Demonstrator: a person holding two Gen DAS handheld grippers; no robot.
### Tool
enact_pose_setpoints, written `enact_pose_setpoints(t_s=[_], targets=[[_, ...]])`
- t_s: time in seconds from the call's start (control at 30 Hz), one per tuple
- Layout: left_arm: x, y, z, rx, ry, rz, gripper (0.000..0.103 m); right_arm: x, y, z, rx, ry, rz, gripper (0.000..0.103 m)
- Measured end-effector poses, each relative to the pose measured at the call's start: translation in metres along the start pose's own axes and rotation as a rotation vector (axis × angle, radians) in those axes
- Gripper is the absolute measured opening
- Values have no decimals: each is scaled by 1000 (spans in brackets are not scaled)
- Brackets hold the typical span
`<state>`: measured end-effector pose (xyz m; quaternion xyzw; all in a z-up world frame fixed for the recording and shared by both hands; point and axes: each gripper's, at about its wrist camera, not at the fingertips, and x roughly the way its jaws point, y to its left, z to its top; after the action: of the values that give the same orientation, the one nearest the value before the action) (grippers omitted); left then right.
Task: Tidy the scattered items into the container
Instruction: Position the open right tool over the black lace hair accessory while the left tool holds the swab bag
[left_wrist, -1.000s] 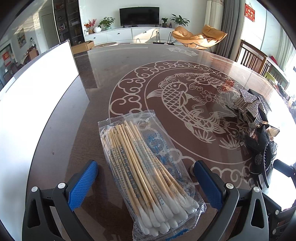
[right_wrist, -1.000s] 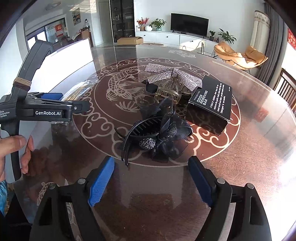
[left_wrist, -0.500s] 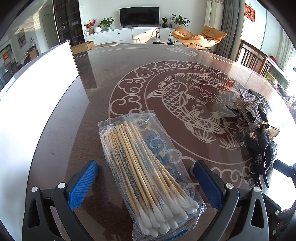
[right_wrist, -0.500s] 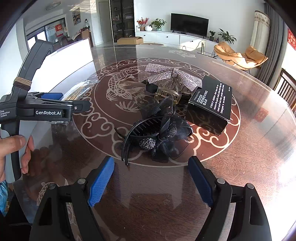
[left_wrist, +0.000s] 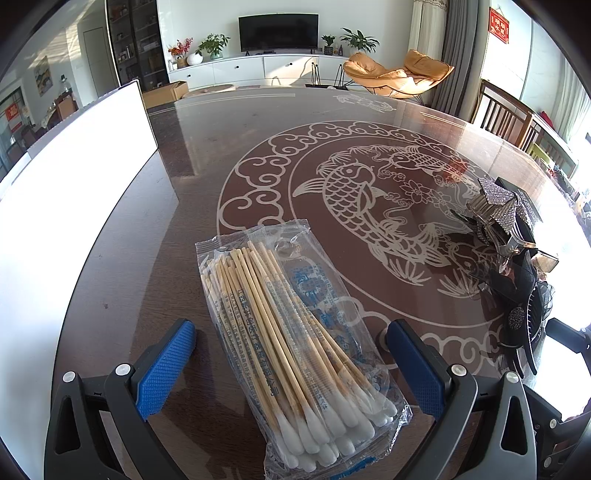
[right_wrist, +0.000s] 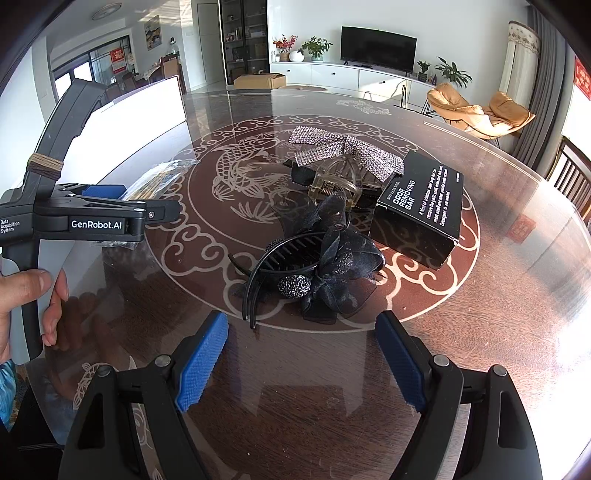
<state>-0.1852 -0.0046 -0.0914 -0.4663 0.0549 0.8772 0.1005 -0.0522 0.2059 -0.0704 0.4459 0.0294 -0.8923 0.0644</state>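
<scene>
Currently, left tool (left_wrist: 290, 363): jaws spread wide, blue pads either side of the cotton swab packet (left_wrist: 295, 339), not touching it.
Right tool (right_wrist: 301, 360): jaws spread wide, holding nothing, low over bare worktop (right_wrist: 498, 295) just short of the black hair clip (right_wrist: 314, 269).
Cotton swab packet: clear plastic, lying flat on the worktop, white tips toward the left camera, wooden sticks pointing away.
Black hair clip: gauzy bow and beaded ball, resting on the fish pattern's ring, near the right tool.
Rhinestone bow clip (right_wrist: 343, 151): beyond the black clip, on a clear claw, close beside the black box (right_wrist: 421, 206).
Black box: printed "ODOR REMOVING BAR", lying to the right of the clips.
White container (left_wrist: 74, 192): along the worktop's left side, well apart from the clips.
Person's hand (right_wrist: 22, 306): grips the left tool's handle, seen from the right camera.
</scene>
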Motion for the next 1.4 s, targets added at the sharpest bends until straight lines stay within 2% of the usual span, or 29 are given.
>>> enact_pose_setpoints(t_s=[1.13,1.2,1.3,1.4], targets=[[0,0,1,1,2,-7,103,1,0,0,0,-1,0,83],[0,1,0,42,6,-32,103,1,0,0,0,-1,0,83],[-6,10,-8,154,10,-110,103,1,0,0,0,-1,1,83],[-13,29,-18,163,11,-118,103,1,0,0,0,-1,1,83]])
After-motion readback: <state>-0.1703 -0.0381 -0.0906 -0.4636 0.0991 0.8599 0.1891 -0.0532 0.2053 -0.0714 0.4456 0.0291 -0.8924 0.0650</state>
